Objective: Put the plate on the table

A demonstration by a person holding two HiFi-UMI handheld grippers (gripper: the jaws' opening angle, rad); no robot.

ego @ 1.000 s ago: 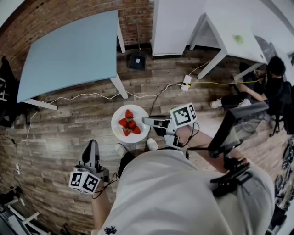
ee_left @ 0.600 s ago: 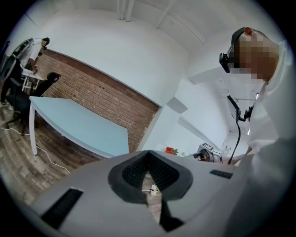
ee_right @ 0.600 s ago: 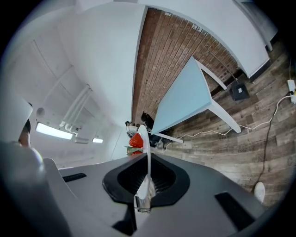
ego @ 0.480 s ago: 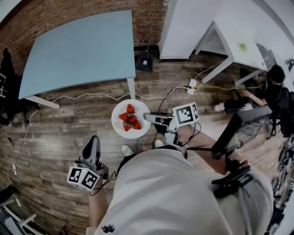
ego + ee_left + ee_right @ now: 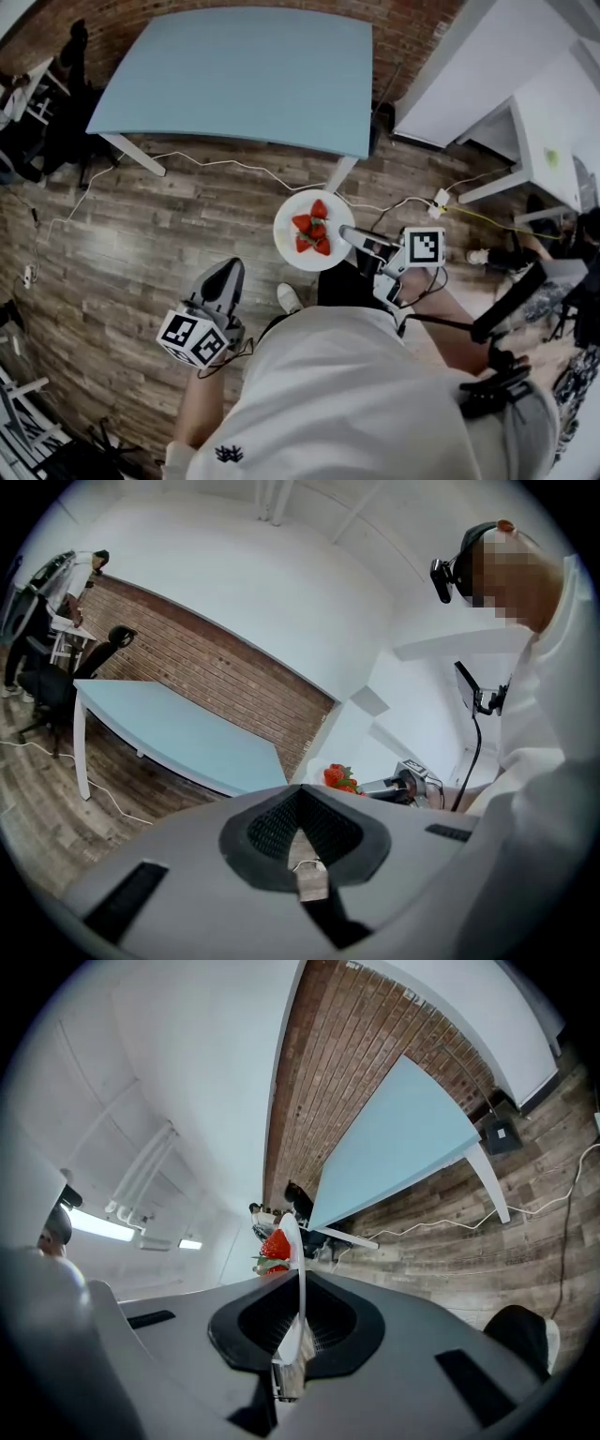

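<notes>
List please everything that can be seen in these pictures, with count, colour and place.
plate: one, white, held above the floor, near a leg of the table
strawberries: several, red, on the plate
table: one, light blue, ahead of the plate
desks: two, white, to the right
cables: several, white and yellow, on the floor
floor: one, brown wood planks, below everything
left claw: one, grey, shut and empty, low at the person's left
right claw: one, grey, shut on the plate's rim
shirt: one, white, on the person
</notes>
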